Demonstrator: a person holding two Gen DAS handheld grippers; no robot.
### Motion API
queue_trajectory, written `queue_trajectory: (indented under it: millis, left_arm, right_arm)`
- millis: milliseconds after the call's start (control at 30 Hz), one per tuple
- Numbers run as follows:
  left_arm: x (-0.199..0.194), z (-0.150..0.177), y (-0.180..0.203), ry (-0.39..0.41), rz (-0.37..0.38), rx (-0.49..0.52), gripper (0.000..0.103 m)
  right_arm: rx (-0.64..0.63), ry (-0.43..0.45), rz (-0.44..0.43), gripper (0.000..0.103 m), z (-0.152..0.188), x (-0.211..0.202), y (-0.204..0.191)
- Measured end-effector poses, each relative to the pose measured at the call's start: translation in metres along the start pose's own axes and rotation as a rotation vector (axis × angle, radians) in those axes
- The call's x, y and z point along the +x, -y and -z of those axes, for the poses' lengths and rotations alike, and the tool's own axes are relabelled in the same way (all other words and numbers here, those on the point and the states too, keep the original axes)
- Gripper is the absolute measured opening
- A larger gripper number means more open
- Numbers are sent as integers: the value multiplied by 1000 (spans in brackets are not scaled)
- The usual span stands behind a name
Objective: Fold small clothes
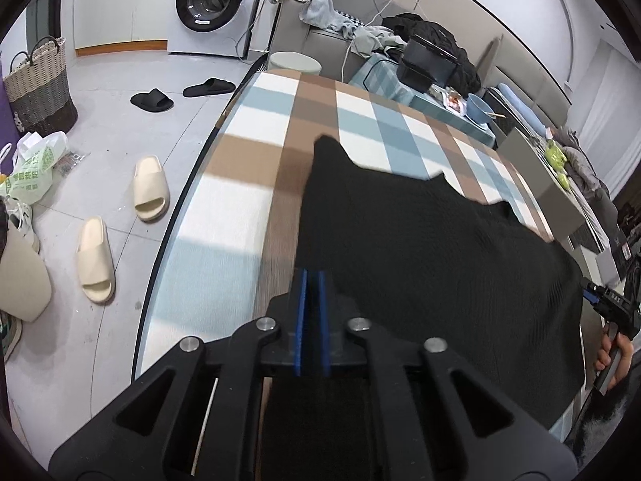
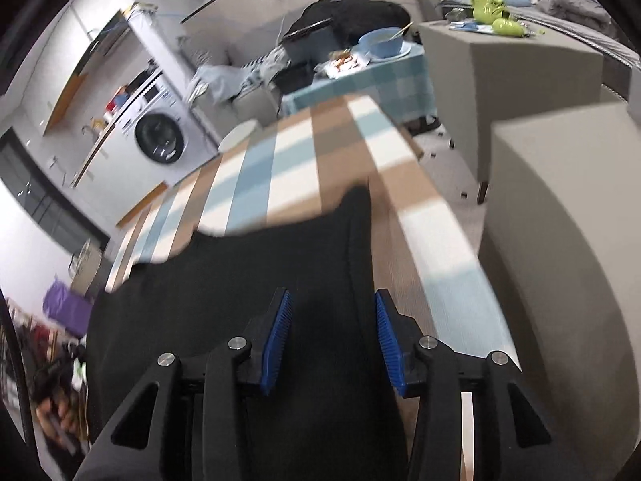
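Observation:
A black knit garment (image 1: 420,248) lies spread on the table's checked cloth (image 1: 240,208), reaching over the near edge. My left gripper (image 1: 313,274) hovers at the garment's left edge, its blue pads only a narrow slit apart; the cloth lies under them rather than pinched. My right gripper (image 2: 332,296) is open, fingers wide apart over the garment (image 2: 240,280) near its right edge, pads clear of the fabric. The right gripper (image 1: 601,296) and the hand holding it (image 1: 613,356) also show at the left wrist view's right rim.
The table's far half (image 2: 288,160) shows bare checked cloth. Beige slippers (image 1: 150,188) and black slippers (image 1: 152,100) lie on the floor to the left, near a woven basket (image 1: 40,84). A grey sofa block (image 2: 561,240) stands close on the right. Behind is a cluttered side table (image 2: 380,44).

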State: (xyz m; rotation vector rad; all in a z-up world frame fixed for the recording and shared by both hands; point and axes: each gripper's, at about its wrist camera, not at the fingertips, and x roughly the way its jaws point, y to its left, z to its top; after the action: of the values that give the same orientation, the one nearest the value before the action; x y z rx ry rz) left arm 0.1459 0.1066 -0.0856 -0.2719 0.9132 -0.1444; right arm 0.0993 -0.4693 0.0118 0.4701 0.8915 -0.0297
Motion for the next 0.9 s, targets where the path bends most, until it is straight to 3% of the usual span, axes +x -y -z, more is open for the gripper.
queue_trajectory:
  millis: [67, 100, 133, 267, 433, 500, 567, 733, 800, 867, 900]
  left_arm:
    - [-13, 16, 0, 1, -7, -4, 36]
    - [-23, 27, -1, 17, -13, -10, 53]
    - [-30, 34, -1, 27, -14, -12, 58]
    - [-62, 67, -1, 41, 11, -23, 60]
    - [-87, 100, 2, 45, 39, -30, 61]
    - [-91, 111, 3, 37, 37, -31, 61]
    - [-94, 117, 2, 31, 35, -37, 61]
    - [-98, 124, 1, 27, 29, -47, 61]
    - [-97, 125, 1, 28, 29, -47, 61]
    - [-95, 125, 1, 22, 35, -45, 61]
    - [-95, 126, 2, 17, 36, -41, 61]
  right_arm:
    - [-5, -18, -8, 46, 24, -13, 5]
    - [4, -30, -15, 46, 38, -20, 9]
    - [12, -42, -27, 46, 50, -25, 13]
    - [24, -53, -49, 46, 88, -43, 19]
    - [26, -53, -71, 46, 97, -43, 16]
    - [27, -44, -79, 39, 95, -43, 12]
    - [1, -30, -78, 9, 91, -44, 6]
    - [-72, 123, -242, 5, 99, -83, -7]
    - [-82, 109, -155, 5, 103, -85, -4]
    - [-82, 38, 13, 5, 105, -71, 3]
    - [-66, 27, 47, 5, 106, -67, 7]
